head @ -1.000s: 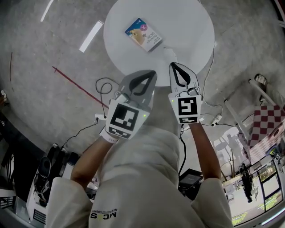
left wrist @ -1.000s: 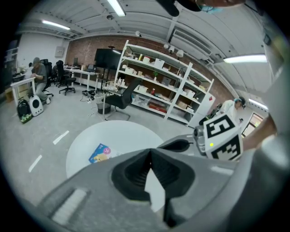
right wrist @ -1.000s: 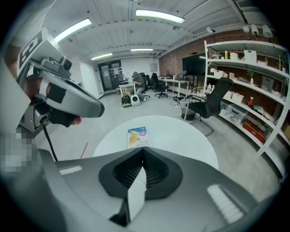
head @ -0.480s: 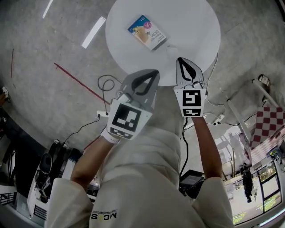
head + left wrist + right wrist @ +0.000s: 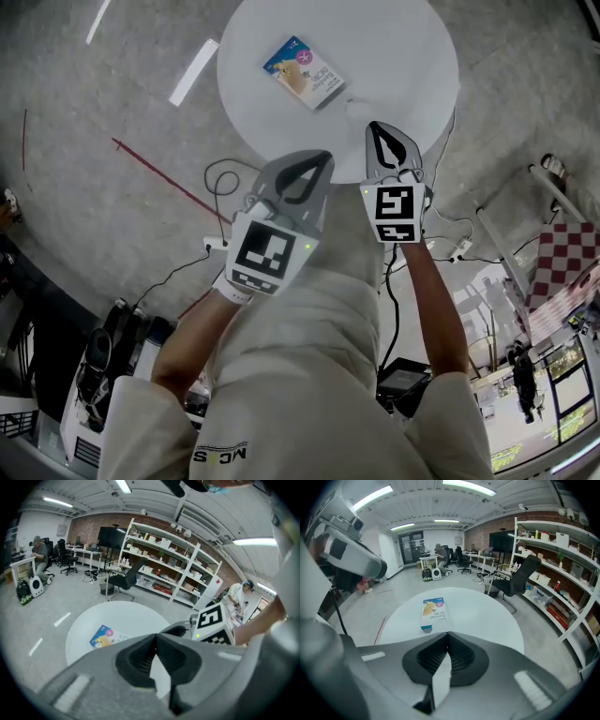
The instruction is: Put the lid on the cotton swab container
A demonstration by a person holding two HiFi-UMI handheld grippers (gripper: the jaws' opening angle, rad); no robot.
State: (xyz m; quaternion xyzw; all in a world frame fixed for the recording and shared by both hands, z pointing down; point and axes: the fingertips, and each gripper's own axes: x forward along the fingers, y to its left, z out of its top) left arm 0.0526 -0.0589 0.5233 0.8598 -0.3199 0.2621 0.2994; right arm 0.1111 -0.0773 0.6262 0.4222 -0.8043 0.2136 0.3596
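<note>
The left gripper (image 5: pixel 156 635) has its two grey jaws pressed together at the tips. Nothing is between them. The right gripper (image 5: pixel 447 633) is the same, with tips touching and nothing held. Both are up by the near edge of the round white table (image 5: pixel 394 56). The small flat box with blue and yellow print (image 5: pixel 303 72) lies on the table, apart from both grippers.

Head view looks steeply down; both gripper views, perhaps nearer, share its table (image 5: pixel 394 56).

Left gripper (image 5: pixel 322 158), right gripper (image 5: pixel 374 129), jaws seemingly closed
</note>
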